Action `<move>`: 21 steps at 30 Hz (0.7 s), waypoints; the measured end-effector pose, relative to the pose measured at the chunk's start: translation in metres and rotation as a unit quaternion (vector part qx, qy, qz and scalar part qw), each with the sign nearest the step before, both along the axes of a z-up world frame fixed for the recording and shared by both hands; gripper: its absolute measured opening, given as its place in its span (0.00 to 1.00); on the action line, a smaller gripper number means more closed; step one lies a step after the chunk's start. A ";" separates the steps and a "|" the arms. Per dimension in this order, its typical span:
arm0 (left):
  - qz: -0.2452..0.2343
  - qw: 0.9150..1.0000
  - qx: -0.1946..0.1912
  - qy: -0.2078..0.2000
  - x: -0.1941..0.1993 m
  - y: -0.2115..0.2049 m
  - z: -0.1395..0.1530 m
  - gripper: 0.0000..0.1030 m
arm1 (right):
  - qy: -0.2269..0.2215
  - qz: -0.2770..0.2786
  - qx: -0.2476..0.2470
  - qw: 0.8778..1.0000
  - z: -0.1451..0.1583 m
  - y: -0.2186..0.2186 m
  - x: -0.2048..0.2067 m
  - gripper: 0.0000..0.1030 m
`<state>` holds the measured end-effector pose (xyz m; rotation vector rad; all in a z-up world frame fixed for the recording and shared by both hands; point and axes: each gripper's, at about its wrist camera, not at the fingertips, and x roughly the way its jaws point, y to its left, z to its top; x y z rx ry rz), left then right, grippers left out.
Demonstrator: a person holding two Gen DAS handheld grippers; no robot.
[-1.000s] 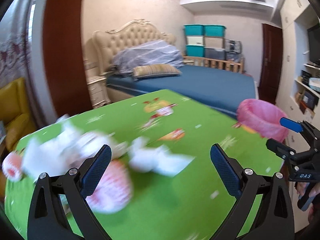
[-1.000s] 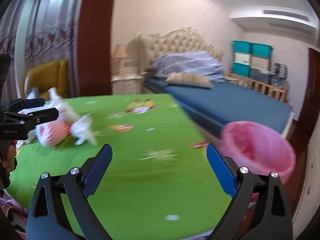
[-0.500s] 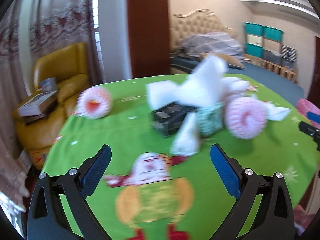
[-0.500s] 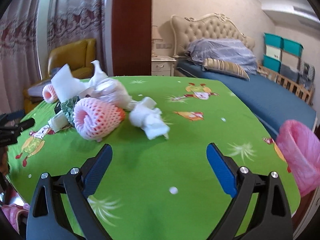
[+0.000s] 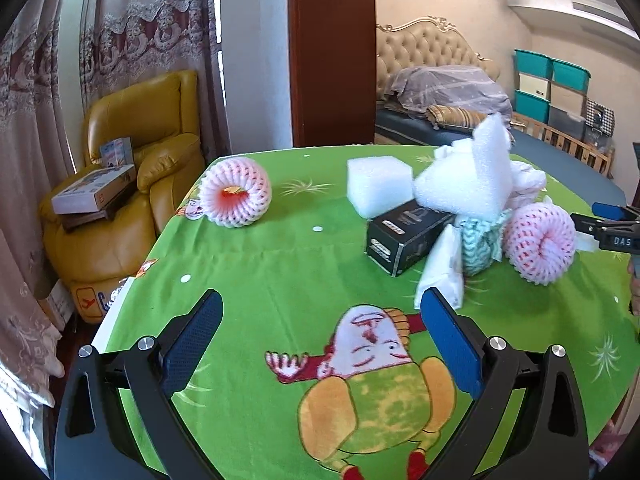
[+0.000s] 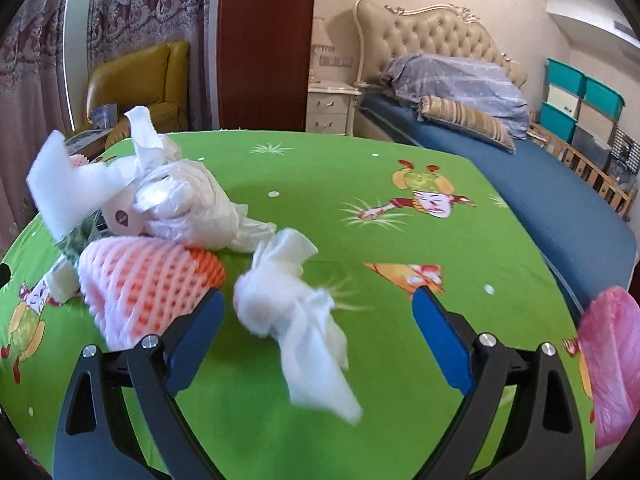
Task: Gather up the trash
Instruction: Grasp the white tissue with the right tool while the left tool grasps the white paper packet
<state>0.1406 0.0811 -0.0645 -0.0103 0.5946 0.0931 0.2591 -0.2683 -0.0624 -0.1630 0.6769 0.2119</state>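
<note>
A green cartoon-printed bench (image 5: 280,264) fills both wrist views, strewn with trash.

In the left wrist view, the left gripper (image 5: 320,332) has its jaws spread wide and empty over a printed cartoon figure. Far beyond the left jaw lies a lone pink foam fruit net (image 5: 235,192). Ahead and beyond the right jaw sits the main heap: a white foam block (image 5: 378,190), a black box (image 5: 408,236), a crumpled foam sheet (image 5: 472,180), a green patterned wad (image 5: 480,244) and a second pink net (image 5: 538,244). A white wrapper (image 5: 442,276) leans just beyond the right jaw's tip.

In the right wrist view, the right gripper (image 6: 318,326) has jaws that have just been narrowing slightly but stand wide, gripping nothing. The pink net (image 6: 148,284) lies against the outside of the left jaw. A crumpled white tissue (image 6: 296,320) lies between the jaws, nearer the left one, not pinched. A knotted white plastic bag (image 6: 188,208) sits further ahead, beyond the left jaw. A pink-lined trash bin (image 6: 612,364) shows outside the right jaw, at the bench's edge.

Risks: the tissue is loose and trailing, so the jaws may catch only a corner and drop it short of the bin. The left jaw may also nudge the net and roll it away.
</note>
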 end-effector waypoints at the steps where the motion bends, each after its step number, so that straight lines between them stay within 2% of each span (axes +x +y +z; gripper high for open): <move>1: 0.003 1.000 -0.003 0.001 -0.001 0.001 0.000 0.91 | 0.004 0.006 -0.004 1.000 -0.002 0.004 0.005 0.82; 5: 0.011 1.000 -0.011 0.010 0.005 0.009 0.001 0.91 | 0.024 0.020 -0.016 0.999 -0.015 0.017 0.020 0.73; 6: 0.006 1.000 -0.015 0.014 0.006 0.008 0.001 0.91 | 0.031 0.024 -0.013 0.999 -0.019 0.019 0.022 0.69; 8: -0.001 1.000 -0.019 0.017 0.009 0.005 0.001 0.91 | 0.046 0.038 -0.012 0.998 -0.023 0.024 0.026 0.53; 11: -0.017 0.999 -0.022 0.021 0.015 -0.006 0.000 0.91 | 0.040 0.047 -0.015 0.998 -0.022 0.028 0.023 0.43; 17: -0.061 0.997 -0.028 0.030 0.030 -0.040 -0.002 0.91 | -0.012 0.040 -0.015 0.999 -0.011 0.028 0.006 0.38; 21: -0.083 0.995 -0.015 0.058 0.052 -0.066 -0.010 0.91 | -0.012 0.026 0.004 1.000 -0.008 0.018 0.006 0.38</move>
